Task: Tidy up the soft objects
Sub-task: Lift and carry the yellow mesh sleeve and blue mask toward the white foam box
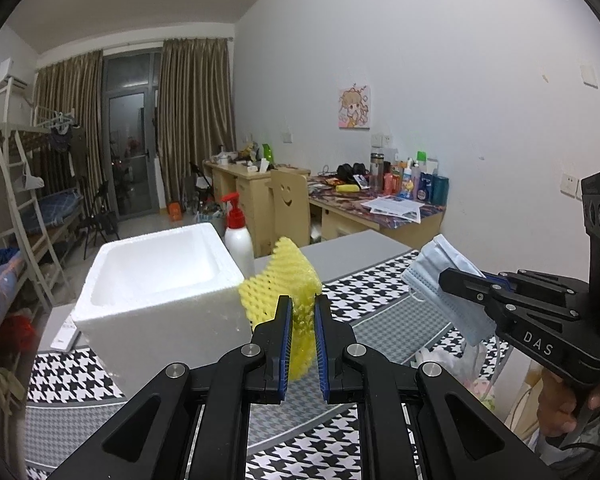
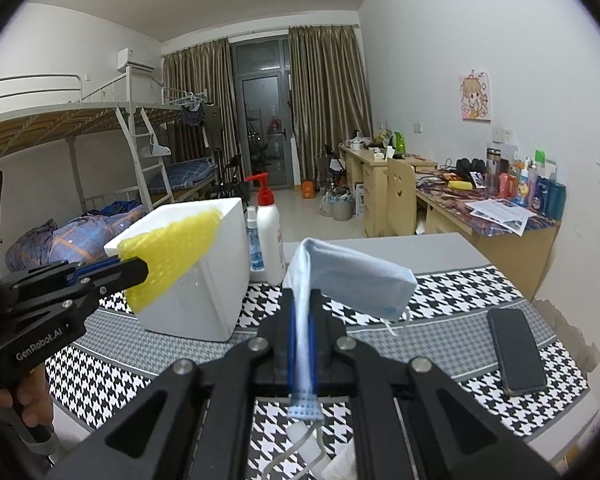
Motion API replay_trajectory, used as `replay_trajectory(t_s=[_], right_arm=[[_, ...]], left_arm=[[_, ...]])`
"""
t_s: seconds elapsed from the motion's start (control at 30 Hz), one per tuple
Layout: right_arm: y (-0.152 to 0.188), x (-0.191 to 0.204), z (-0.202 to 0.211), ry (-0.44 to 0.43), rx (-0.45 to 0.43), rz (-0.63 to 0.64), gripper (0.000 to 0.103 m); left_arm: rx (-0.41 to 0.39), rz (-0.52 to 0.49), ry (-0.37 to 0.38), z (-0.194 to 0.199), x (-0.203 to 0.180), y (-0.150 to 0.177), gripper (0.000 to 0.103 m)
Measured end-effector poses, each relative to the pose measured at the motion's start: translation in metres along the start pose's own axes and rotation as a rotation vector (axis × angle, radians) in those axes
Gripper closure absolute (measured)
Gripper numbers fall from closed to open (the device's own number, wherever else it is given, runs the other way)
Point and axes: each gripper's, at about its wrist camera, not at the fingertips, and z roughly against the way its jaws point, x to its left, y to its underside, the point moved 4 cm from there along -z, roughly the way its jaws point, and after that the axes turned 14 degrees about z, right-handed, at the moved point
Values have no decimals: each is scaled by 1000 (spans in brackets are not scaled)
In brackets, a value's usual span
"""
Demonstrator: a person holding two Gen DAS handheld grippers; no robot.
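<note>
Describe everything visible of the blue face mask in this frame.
The blue face mask is a pale blue disposable pleated mask of thin non-woven fabric with white ear loops. It is folded over, one end pinched flat between the shut pads of the right gripper, the rest flopping forward and to the right, in the air above the houndstooth table mat. A stitched edge and a loose loop hang below the jaws. Only the gripper touches it.

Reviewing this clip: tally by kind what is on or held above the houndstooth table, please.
Yellow foam net, held in the left gripper: 1
Blue face mask, held in the right gripper: 1
White foam box: 1
Bottles: 2, a pump bottle and a small clear bottle
Black phone: 1
Total: 6
</note>
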Motion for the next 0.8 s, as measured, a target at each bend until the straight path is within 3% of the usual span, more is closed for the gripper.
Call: replay_trajectory(t_s=[0.37, 0.8], right_arm=[[-14, 7, -8, -8, -16, 20, 95], [-28, 12, -8, -14, -40, 38, 95]], left_arm=[[4, 0, 29, 0, 3, -7, 94], [-51, -11, 29, 13, 1, -24, 94]])
